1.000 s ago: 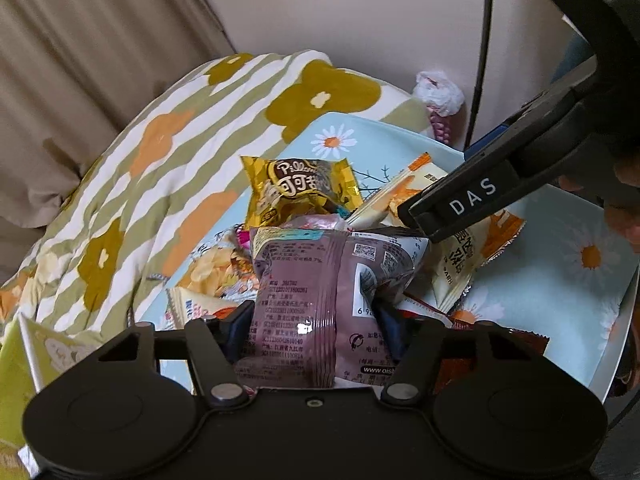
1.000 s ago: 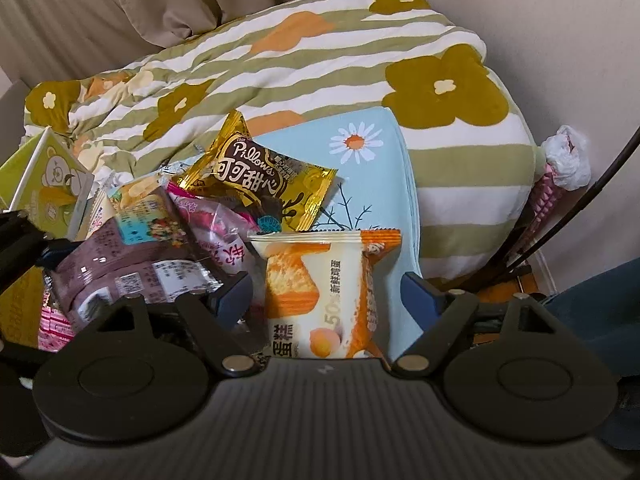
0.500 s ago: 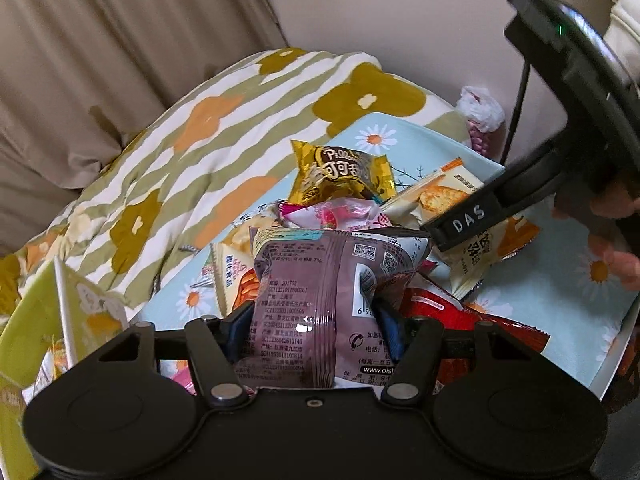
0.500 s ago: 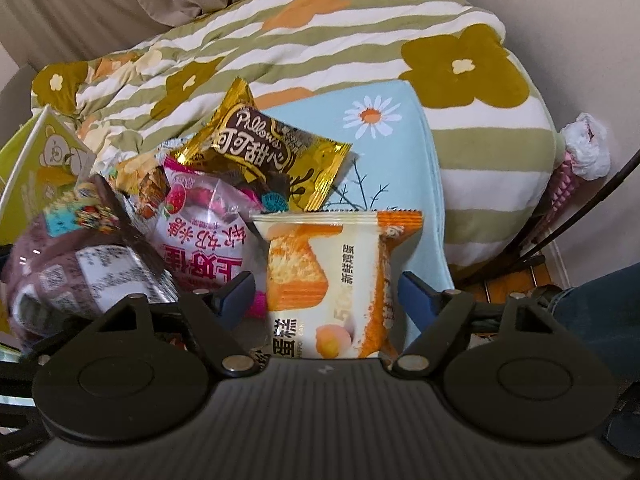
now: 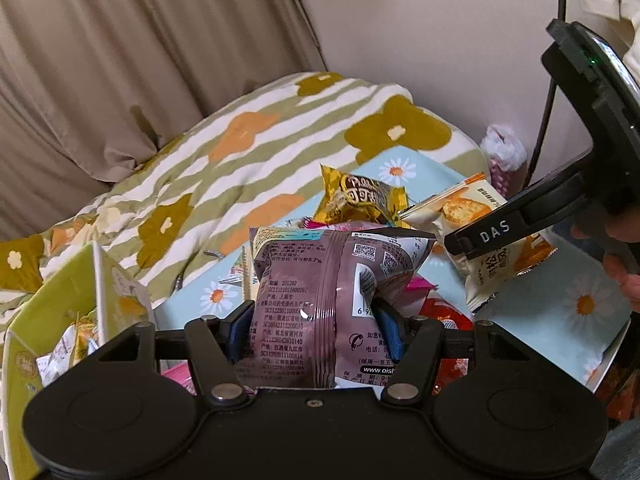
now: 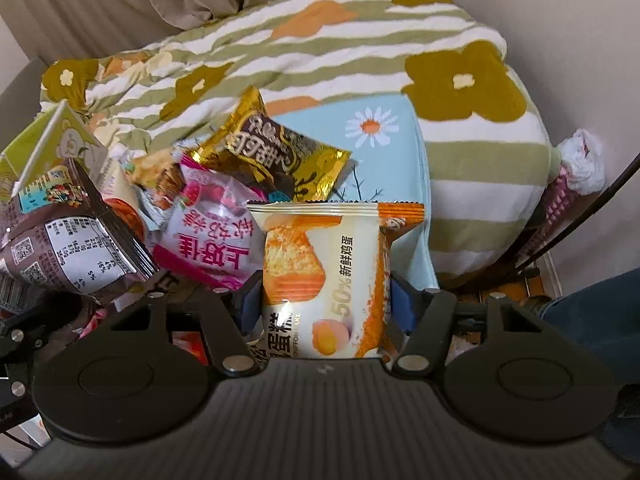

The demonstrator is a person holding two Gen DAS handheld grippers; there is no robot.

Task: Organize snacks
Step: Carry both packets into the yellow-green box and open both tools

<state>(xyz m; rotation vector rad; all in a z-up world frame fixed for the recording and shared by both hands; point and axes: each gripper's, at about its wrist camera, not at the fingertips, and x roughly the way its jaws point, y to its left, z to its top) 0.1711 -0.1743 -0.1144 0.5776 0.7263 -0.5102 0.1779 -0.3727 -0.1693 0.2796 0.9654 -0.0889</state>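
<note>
— What's on the left?
— The left gripper (image 5: 314, 326) is clenched on a brown packet (image 5: 320, 304), raised above the snack heap beside the green box (image 5: 60, 300).
— And the right?
— The right gripper (image 6: 324, 304) has just been closing; its pads now touch both sides of an orange cake packet (image 6: 320, 268) above the blue daisy cloth (image 6: 384, 136).

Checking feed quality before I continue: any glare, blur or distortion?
Left wrist view: small glare spot on the glossy purple-brown snack packet, print readable, fisheye-bent edges. Right wrist view: orange-and-cream cake packet sharp, gold foil snack packet slightly blurred.
</note>
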